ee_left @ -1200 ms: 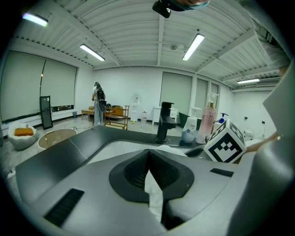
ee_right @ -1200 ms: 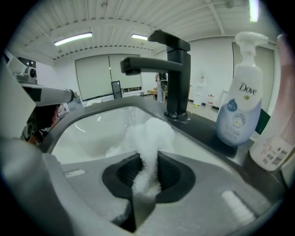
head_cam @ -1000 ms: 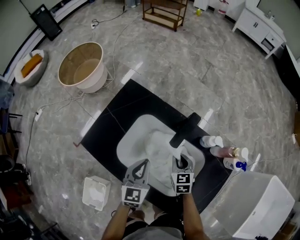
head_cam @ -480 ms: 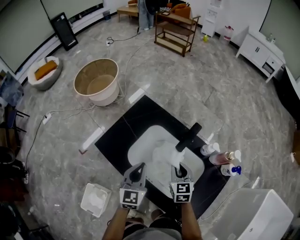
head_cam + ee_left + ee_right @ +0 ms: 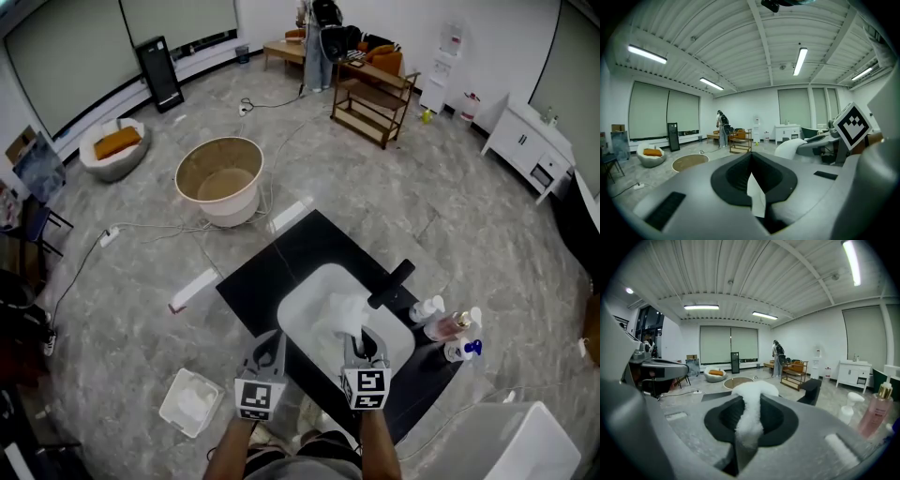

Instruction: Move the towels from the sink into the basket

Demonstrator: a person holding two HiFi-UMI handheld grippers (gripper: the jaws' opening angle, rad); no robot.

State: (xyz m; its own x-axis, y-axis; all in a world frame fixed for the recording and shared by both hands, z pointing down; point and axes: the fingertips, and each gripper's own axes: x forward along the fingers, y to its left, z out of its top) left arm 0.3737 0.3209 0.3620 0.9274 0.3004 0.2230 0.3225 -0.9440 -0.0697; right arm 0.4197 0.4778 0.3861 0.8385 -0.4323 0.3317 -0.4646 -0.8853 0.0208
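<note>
Floor (image 5: pixel 422 206) of grey marbled tile fills the head view. At the upper left, a round white bed (image 5: pixel 103 161) holds an orange cushion (image 5: pixel 118 142). To its right stands the basket (image 5: pixel 223 178), a round tan tub, open-topped and showing nothing inside, well apart from everything at the bottom of the frame. At the lower left sits a square white bin (image 5: pixel 192 403).

Near the bottom centre, the left gripper (image 5: pixel 273 339) points up the frame, its tip near the left rim of the sink (image 5: pixel 298 309). In its own view the jaws are drawn together at the tips. A thin, smooth white sliver shows in the slot behind them, and I cannot tell what it is.

The sink is a white basin set in a black counter slab (image 5: pixel 262 272). A white towel (image 5: pixel 339 314) is heaped over the basin's middle and rises in a fluffy strand to the right gripper (image 5: pixel 363 339), just right of the left one. In the right gripper view, the jaws are clamped on that strand, which runs between the pads and bulges out beyond the tips.

A black faucet (image 5: pixel 392 283) juts over the sink's right side. Beside it on the counter stand three bottles (image 5: pixel 448 326): one white, one pink, one with a blue nozzle. At the upper right, a white cabinet (image 5: pixel 520 141) stands against the wall.
</note>
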